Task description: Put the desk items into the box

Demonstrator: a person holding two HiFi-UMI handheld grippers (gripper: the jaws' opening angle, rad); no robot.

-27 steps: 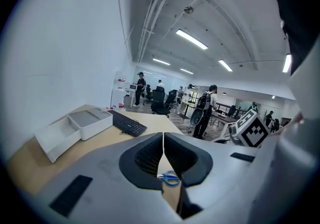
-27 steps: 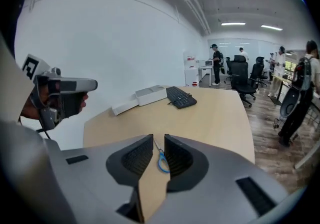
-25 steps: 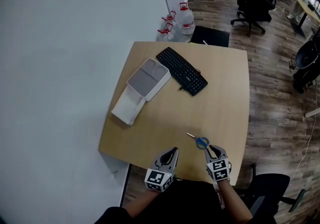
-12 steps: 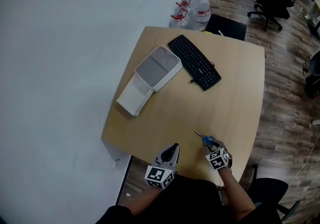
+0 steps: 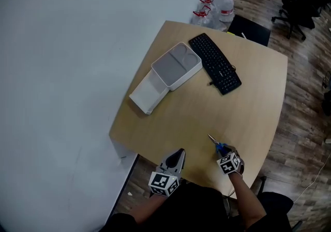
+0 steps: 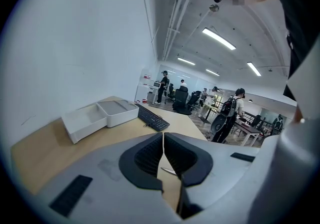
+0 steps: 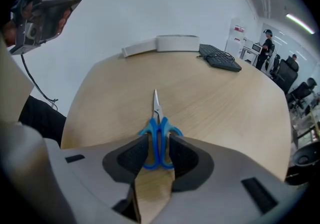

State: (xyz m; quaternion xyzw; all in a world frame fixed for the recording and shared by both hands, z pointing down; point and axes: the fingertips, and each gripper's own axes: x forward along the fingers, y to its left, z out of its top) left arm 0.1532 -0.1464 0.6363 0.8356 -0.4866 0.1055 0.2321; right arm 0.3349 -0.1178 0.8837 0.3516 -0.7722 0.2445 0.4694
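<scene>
Blue-handled scissors lie flat on the wooden table near its front edge, blades pointing away from me. My right gripper is low over the table with its jaws opening, and the scissors' handles lie between the pads, which stand close on both sides. My left gripper hovers at the table's front edge, shut with nothing in it. The white box stands open at the far left, a white tray part beside it.
A black keyboard lies to the right of the box. Water bottles and a black chair back stand beyond the table's far edge. A white wall runs along the left. People and office chairs stand far off.
The right gripper has moved forward over the scissors' handles, which now lie between its jaws. The head view has swung, so the table sits further right. The left gripper has stayed put.
</scene>
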